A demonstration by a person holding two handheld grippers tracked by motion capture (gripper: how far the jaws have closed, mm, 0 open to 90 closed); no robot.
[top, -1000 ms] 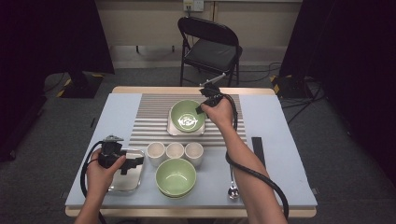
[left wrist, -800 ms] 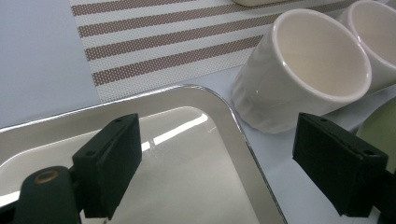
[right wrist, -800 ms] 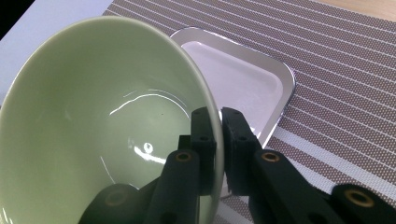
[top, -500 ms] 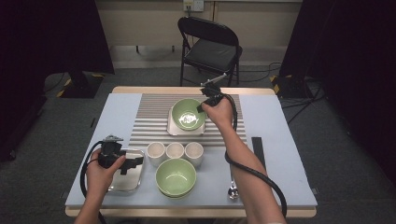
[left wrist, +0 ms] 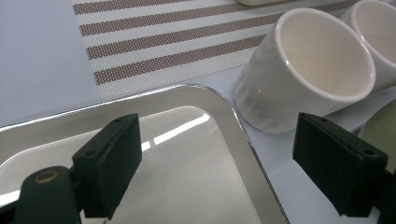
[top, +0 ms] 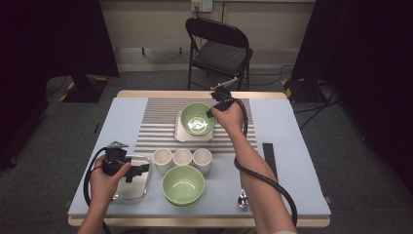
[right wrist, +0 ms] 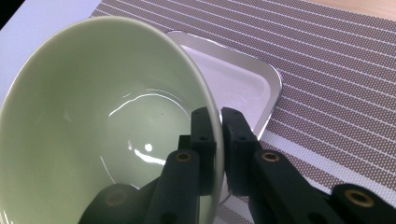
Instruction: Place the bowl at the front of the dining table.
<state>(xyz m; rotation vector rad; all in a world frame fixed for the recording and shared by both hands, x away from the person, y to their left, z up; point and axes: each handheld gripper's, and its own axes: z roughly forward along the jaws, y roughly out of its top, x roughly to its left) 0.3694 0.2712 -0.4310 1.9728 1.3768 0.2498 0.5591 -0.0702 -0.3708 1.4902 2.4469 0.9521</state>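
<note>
The right gripper (right wrist: 219, 135) clamps the rim of the glazed green bowl (right wrist: 93, 121): stiff, slippery, breakable.

A black folding chair (top: 220, 48) is standing behind the table (top: 292, 146) on grey carpet floor (top: 44, 161). Black curtains (top: 48, 39) are hanging at both sides. A pale wall (top: 146, 19) with a socket (top: 201, 5) is running behind.
</note>
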